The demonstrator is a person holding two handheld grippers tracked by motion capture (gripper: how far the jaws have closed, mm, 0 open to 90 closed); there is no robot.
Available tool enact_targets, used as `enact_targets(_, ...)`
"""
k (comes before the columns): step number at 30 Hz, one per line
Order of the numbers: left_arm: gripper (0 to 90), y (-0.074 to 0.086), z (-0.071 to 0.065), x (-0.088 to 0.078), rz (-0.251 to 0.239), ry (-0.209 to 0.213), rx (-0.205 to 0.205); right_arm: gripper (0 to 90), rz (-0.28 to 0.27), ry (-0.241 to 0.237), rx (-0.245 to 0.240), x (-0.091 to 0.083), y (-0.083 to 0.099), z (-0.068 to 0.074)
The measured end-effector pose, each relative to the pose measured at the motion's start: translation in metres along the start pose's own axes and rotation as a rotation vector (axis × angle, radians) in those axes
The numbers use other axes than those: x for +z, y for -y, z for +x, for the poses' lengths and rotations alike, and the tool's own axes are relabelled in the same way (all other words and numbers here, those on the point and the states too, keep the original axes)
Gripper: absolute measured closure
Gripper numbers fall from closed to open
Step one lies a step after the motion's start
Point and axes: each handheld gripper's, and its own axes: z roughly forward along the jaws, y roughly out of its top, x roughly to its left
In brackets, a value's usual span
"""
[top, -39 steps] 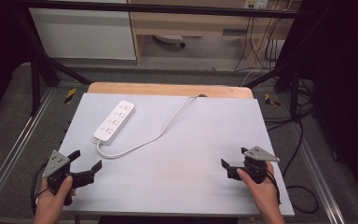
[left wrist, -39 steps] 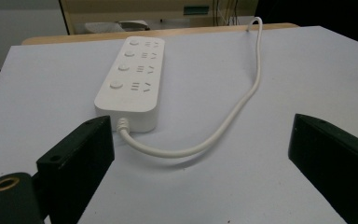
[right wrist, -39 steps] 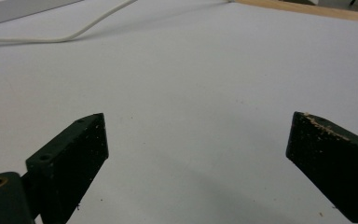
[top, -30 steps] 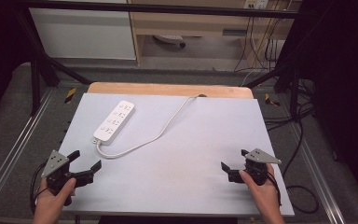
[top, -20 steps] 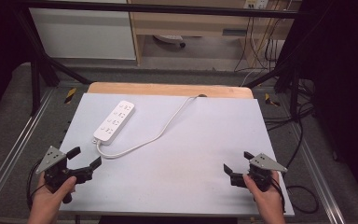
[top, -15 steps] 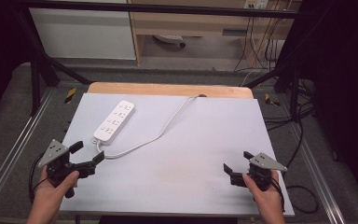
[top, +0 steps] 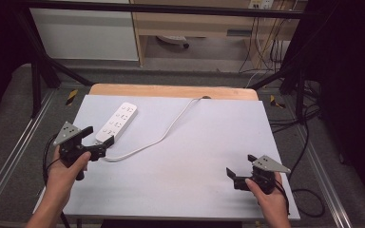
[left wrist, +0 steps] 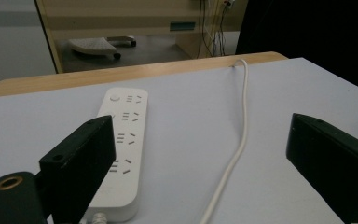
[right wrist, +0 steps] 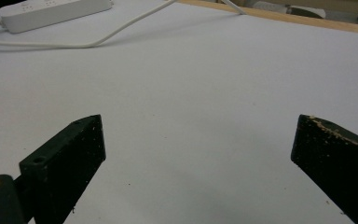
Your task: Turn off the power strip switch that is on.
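Since the earlier frame the left tool point(top: 96, 141) has been travelling up the left side of the high view, away from the lower left corner and toward the power strip point(top: 117, 122); the right tool point(top: 240, 169) has been keeping almost the same spot at the lower right.

Nearest the bottom of the high view, the person's two hands are gripping the tool handles, the left hand point(top: 66, 167) at lower left and the right hand point(top: 268, 197) at lower right. The right tool is hovering low over bare worktop point(top: 195, 156), its jaws spread wide and gripping nothing; in the right gripper view the worktop is lying between the two black jaws, with the power strip lying far off in the upper left corner.

Further up, the left tool is sitting just beside the near end of the power strip, its jaws likewise released and wide apart. In the left gripper view the white strip is lying flat, partly behind the left jaw, not clamped, and the white cable point(left wrist: 235, 154) is running up the middle of the frame between the jaws.

Farther still, the cable is curving across the worktop in the high view toward the upper middle, reaching the far wooden edge point(top: 171, 90).
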Motion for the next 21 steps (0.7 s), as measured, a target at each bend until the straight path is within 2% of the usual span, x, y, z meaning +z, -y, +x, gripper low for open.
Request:
enact_targets(7,8.0,-0.013,0.010,0.022,0.017,-0.023,0.019,2.9,0.012,0.001,-0.004,0.001,0.000,0.000)
enact_targets(16,8.1,-0.016,0.020,0.041,0.047,-0.054,0.014,2.9,0.028,-0.012,-0.009,0.004,0.001,0.002)
enact_targets(21,8.0,-0.017,0.018,0.050,0.069,-0.051,0.021,3.5,0.025,0.016,0.009,0.001,0.000,-0.002)
